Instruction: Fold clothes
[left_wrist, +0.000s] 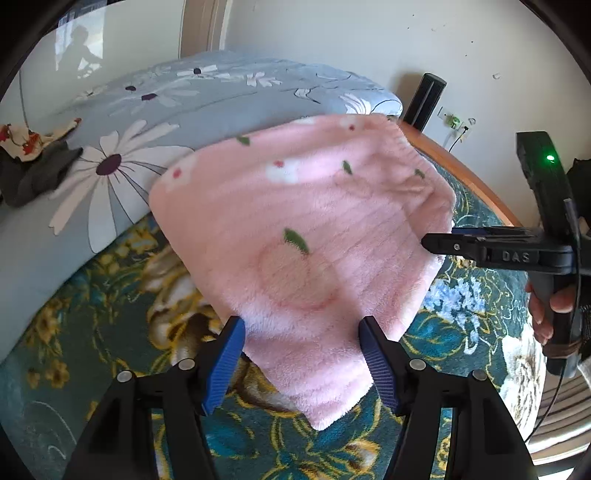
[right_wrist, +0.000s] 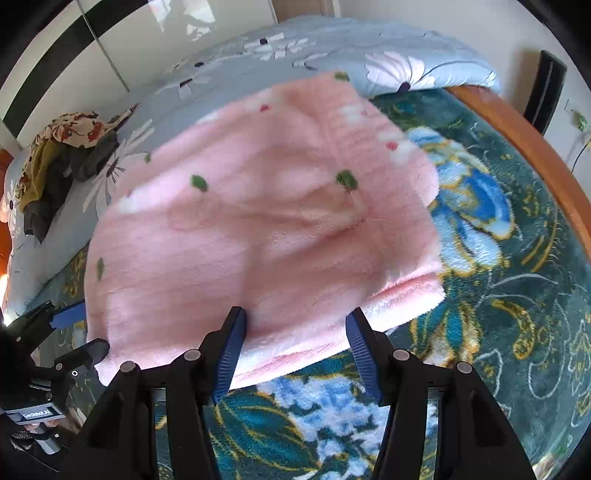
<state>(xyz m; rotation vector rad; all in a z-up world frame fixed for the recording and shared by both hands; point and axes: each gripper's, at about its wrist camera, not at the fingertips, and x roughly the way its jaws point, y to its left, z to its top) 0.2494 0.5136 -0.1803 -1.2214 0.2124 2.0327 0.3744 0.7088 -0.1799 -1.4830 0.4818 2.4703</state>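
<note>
A pink fleece garment (left_wrist: 295, 229) with small green and red prints lies folded over the teal flowered blanket (left_wrist: 461, 317). My left gripper (left_wrist: 301, 354) is open, and the garment's near corner sits between its blue pads (left_wrist: 229, 362). My right gripper (right_wrist: 295, 347) is also open, its fingers straddling the garment's (right_wrist: 258, 221) doubled front edge. In the left wrist view the right gripper (left_wrist: 439, 242) reaches in from the right to the cloth's edge, with a hand (left_wrist: 546, 310) on its handle. In the right wrist view the left gripper (right_wrist: 83, 330) stands at the garment's lower left corner.
A grey duvet (left_wrist: 184, 103) with white daisies is heaped behind the garment. A pile of dark and patterned clothes (right_wrist: 62, 155) lies on it at the left. The wooden bed edge (right_wrist: 532, 147) runs along the right, with a black tower (left_wrist: 424, 99) and wall socket beyond.
</note>
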